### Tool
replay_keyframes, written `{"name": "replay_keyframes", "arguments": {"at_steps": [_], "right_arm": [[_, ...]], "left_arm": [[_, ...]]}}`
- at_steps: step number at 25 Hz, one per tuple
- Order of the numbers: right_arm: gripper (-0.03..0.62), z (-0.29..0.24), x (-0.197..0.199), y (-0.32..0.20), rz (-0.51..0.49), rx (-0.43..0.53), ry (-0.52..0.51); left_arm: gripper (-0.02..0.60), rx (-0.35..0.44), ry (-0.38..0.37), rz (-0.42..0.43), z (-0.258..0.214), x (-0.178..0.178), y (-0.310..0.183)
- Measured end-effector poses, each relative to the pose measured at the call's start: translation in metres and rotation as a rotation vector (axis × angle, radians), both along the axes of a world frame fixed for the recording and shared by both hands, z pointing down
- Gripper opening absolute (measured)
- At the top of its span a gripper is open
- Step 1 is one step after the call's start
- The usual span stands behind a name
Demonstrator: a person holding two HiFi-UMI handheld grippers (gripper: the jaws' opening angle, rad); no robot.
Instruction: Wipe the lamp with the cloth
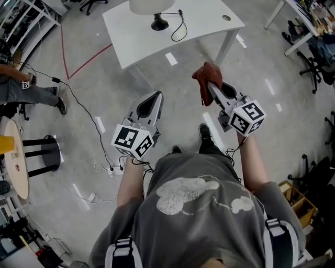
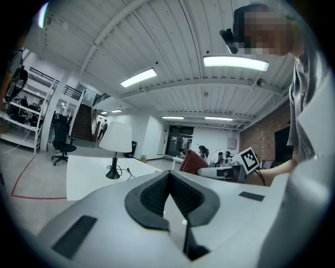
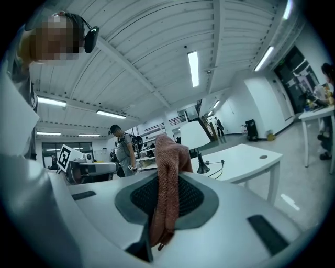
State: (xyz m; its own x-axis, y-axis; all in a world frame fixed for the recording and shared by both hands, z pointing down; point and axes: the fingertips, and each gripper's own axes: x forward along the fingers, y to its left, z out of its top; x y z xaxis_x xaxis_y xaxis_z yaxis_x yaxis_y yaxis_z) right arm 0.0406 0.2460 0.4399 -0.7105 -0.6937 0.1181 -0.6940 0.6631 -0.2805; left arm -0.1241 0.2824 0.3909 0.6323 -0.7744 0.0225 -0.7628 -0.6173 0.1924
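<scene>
While tight on cloth, right hand-held gripper.

Open-plan office/lab space: white table, swivel chairs, wall shelving, ceiling strip lights, red floor tape, stairs, ppl at desks in bkgd.

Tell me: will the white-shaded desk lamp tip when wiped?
Possibly: the white-shaded desk lamp carries a wide shade on a thin stem over a small black base, so it looks top-heavy. Its black cord lies slack, so it likely won't steady it.
</scene>
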Motion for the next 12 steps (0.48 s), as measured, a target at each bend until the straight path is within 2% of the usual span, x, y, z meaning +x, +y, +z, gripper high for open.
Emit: {"name": "replay_keyframes", "arguments": {"at_steps": [12], "right_arm": [[0.057, 0.009, -0.029, 0.072, 0.035, -0.004, 0.005]], "left_arm": [[0.008, 0.003, -0.001, 0.073, 0.01, -0.015, 0.057]]}}
